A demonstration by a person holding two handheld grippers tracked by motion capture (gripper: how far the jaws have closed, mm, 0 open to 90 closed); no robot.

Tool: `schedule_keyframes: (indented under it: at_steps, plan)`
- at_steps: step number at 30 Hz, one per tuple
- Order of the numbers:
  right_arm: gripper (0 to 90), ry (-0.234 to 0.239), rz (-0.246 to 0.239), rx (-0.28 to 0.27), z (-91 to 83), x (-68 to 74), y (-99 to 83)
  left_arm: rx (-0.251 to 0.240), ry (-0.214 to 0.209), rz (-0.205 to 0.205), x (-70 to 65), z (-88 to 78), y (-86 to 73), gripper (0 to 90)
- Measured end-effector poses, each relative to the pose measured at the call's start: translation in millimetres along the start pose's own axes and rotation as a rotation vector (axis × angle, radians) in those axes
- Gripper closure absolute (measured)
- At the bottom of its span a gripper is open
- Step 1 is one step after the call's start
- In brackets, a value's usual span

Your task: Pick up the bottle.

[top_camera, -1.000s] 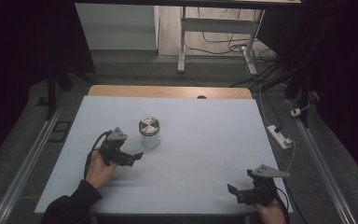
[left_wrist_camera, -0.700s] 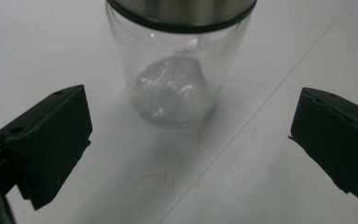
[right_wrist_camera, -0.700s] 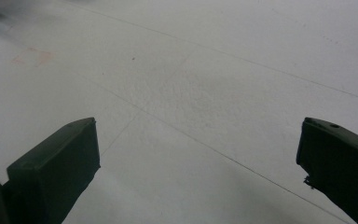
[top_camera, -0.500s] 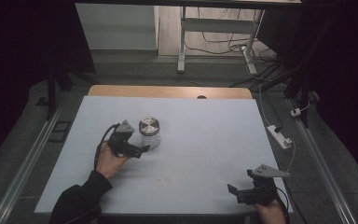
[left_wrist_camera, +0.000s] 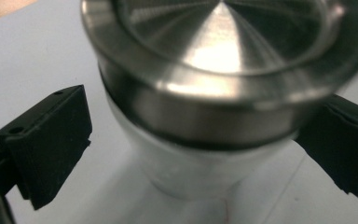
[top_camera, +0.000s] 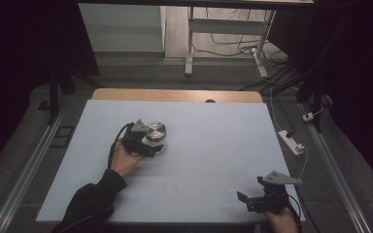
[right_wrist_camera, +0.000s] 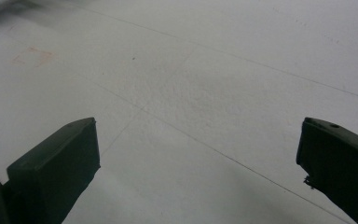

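Observation:
A small clear jar (top_camera: 156, 132) with a shiny metal lid stands upright on the pale mat (top_camera: 213, 145), left of its middle. My left gripper (top_camera: 151, 148) is open, and its black jaws straddle the jar's body just under the lid. In the left gripper view the jar (left_wrist_camera: 223, 60) sits between the two fingers (left_wrist_camera: 46, 144); a gap shows at the left one, while the right one is close to the glass. My right gripper (top_camera: 246, 199) rests open near the mat's front right corner. Bare mat lies in front of that gripper (right_wrist_camera: 200, 154).
A wooden table edge (top_camera: 175, 95) runs along the back of the mat. A white power strip (top_camera: 291, 141) with its cable lies off the right side. Metal rails (top_camera: 24, 170) flank the table, and stand legs (top_camera: 189, 43) rise behind it.
My left gripper has moved forward and to the right until its jaws came around the jar. The jar and the right gripper have stayed in place.

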State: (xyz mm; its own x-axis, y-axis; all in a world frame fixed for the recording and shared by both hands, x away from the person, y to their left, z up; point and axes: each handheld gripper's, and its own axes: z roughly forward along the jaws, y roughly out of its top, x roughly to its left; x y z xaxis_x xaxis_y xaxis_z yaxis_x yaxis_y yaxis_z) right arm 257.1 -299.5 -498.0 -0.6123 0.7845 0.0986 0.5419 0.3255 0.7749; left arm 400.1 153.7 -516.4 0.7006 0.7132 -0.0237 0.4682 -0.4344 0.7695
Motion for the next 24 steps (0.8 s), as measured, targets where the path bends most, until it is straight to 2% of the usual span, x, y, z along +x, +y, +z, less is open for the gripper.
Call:
schedule_keyframes:
  at_steps: [6, 10, 12, 13, 16, 24]
  plan:
    - [0.0, 0.001, -0.002, 0.002, -0.1, 0.1, 0.0, 0.025, 0.015, 0.007, 0.1, 10.5, 1.8, 0.3]
    - [0.0, 0.0, -0.002, 0.003, 0.0, 0.1, 0.1, 0.033, 0.009, 0.016, -0.5, 14.5, 3.1, 5.5]
    - [0.0, 0.001, -0.003, 0.002, -0.1, 0.2, 0.0, 0.035, -0.004, 0.036, -2.0, 14.2, 3.3, 11.0]
    - [0.0, 0.001, -0.004, 0.002, -0.1, 0.1, 0.1, 0.034, 0.005, 0.039, -3.5, 14.1, 3.6, 14.0]
    - [0.0, 0.001, -0.005, 0.003, -0.1, 0.2, 0.1, 0.03, -0.004, 0.018, -2.5, 13.3, 3.2, 15.0]
    - [0.0, 0.002, -0.008, 0.003, -0.1, 0.6, 0.1, 0.035, 0.008, -0.004, -4.5, 12.4, 4.0, 15.4]
